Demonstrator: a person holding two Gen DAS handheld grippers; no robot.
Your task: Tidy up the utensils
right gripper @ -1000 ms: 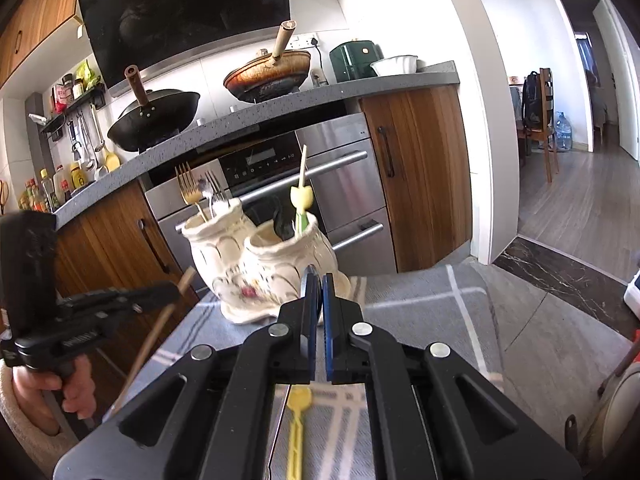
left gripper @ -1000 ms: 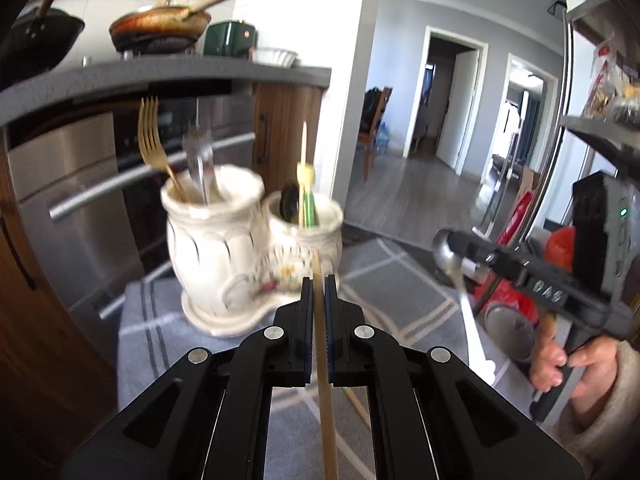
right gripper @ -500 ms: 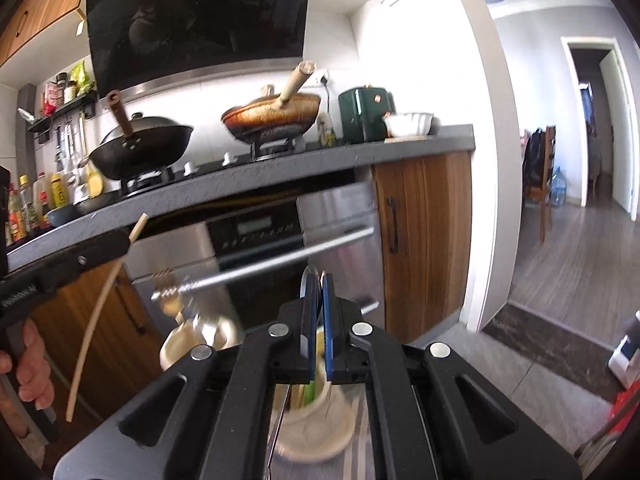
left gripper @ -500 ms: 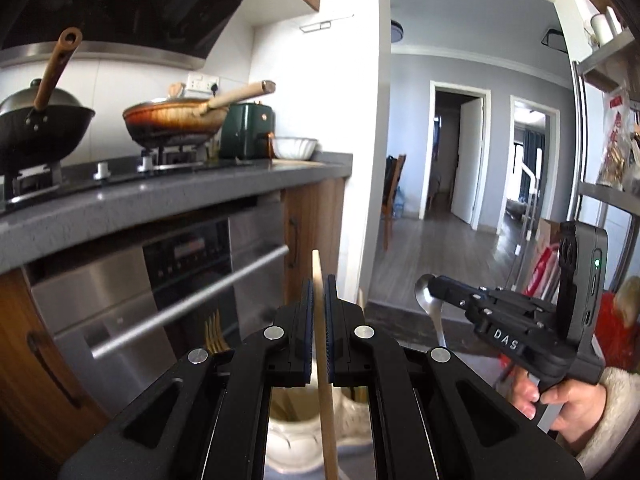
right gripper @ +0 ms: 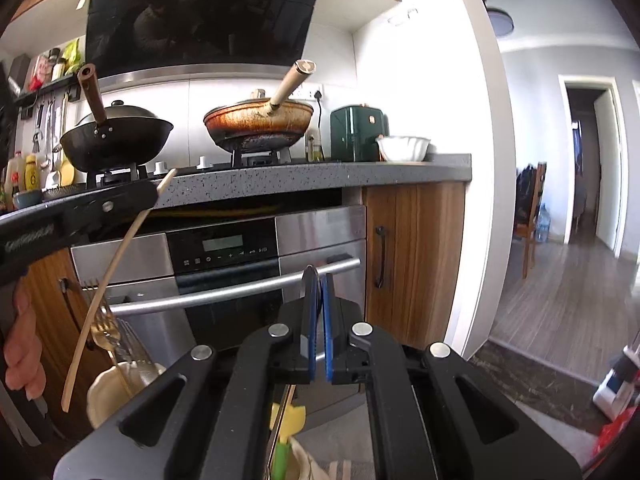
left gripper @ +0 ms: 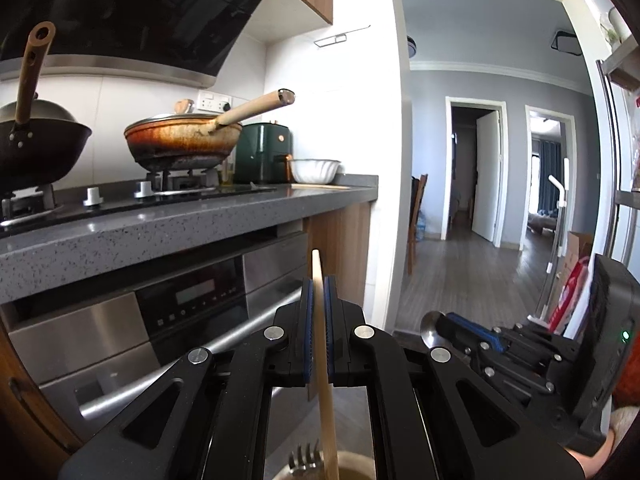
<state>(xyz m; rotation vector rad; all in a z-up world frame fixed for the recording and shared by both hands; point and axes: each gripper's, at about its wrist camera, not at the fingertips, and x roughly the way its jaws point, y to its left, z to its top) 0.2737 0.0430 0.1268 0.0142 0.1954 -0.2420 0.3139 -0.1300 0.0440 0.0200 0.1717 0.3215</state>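
Note:
My left gripper [left gripper: 318, 292] is shut on a wooden chopstick [left gripper: 324, 360], held upright; its lower end hangs over the white ceramic holder [left gripper: 352, 468], where silver fork tines [left gripper: 306, 456] show. In the right wrist view the same chopstick [right gripper: 108, 280] slants down over the holder's left cup [right gripper: 108, 392], which holds a gold fork [right gripper: 102, 328]. My right gripper [right gripper: 318, 284] is shut on a metal spoon; its bowl [left gripper: 431, 332] shows in the left wrist view. A yellow-green utensil [right gripper: 286, 424] stands below my right gripper.
A grey countertop [left gripper: 160, 224] with a black wok [right gripper: 116, 140] and an orange pan [left gripper: 184, 140] runs behind. A steel oven [right gripper: 224, 264] with a bar handle is straight ahead. A hallway [left gripper: 480, 280] opens to the right.
Both grippers have risen and tilted up, so the holder has dropped to the bottom edge of both views. The chopstick and the spoon stay gripped.

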